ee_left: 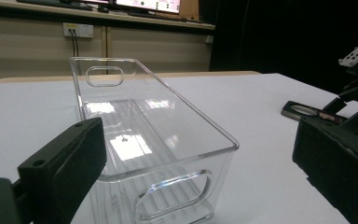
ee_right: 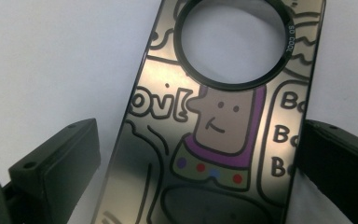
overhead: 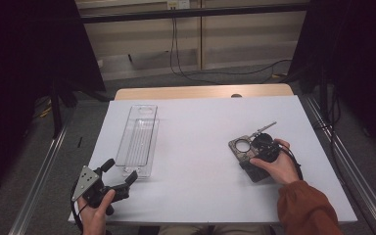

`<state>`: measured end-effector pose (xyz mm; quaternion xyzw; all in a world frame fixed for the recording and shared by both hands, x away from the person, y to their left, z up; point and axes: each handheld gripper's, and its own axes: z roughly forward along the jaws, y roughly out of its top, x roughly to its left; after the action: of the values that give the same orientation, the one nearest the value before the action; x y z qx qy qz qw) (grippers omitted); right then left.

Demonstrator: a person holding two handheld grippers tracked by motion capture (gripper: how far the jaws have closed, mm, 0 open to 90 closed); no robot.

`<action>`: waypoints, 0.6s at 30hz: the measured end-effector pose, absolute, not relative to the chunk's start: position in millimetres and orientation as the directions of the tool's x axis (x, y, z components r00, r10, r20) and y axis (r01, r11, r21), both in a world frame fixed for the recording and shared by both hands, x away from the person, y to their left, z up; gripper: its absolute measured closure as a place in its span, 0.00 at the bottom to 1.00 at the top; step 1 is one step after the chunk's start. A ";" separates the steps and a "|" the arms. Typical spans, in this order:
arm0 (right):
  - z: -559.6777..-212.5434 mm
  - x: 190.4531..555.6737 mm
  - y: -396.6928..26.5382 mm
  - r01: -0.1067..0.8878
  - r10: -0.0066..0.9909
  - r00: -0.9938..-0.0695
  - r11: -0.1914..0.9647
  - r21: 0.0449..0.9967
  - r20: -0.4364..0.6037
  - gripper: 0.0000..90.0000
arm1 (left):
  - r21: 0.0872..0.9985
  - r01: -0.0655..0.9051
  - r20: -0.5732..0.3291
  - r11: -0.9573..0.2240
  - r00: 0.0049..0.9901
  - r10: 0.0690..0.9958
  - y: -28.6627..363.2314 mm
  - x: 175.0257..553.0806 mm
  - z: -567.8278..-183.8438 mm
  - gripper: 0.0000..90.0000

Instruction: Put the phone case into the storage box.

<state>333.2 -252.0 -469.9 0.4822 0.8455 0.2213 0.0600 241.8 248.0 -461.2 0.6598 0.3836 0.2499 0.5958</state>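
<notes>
Right gripper [ee_right: 196, 154] jaws straddle a cartoon phone case [ee_right: 214, 140], not squeezing yet; ring says "SO COOL". Left gripper [overhead: 120, 178] open, empty.

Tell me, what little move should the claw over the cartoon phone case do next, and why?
Probably close the right claw on the phone case. In the right gripper view the case lies flat on the white table between its two black jaws, with the left jaw clearly apart from its edge, so nothing is gripped. The clear bin sits empty on the left, a likely place to carry it.
</notes>
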 end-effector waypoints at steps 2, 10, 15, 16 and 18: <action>-470.9 332.3 -249.5 0.780 0.840 -0.536 0.457 0.428 0.079 0.00 | 0.978 0.209 -0.131 0.007 0.582 0.803 247.1 241.5 -461.0 0.03; -472.4 332.2 -243.3 0.786 0.850 -0.525 0.461 0.412 0.051 0.00 | 0.978 0.210 -0.125 0.000 0.583 0.802 248.4 241.1 -461.0 0.03; -472.1 332.6 -240.8 0.786 0.847 -0.531 0.481 0.389 0.027 0.00 | 0.978 0.211 -0.128 0.003 0.583 0.803 247.9 241.4 -461.2 0.03; -472.7 332.3 -241.0 0.783 0.845 -0.533 0.480 0.396 0.028 0.00 | 0.978 0.210 -0.125 0.000 0.582 0.804 248.7 240.9 -461.1 0.03; -471.8 332.7 -240.8 0.788 0.846 -0.532 0.483 0.381 0.027 0.00 | 0.978 0.210 -0.128 0.004 0.581 0.804 249.1 241.1 -461.3 0.03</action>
<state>332.7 -240.8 -471.8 0.4766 0.8572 0.1766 0.0825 241.1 249.1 -461.3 0.6602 0.3839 0.2491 0.5956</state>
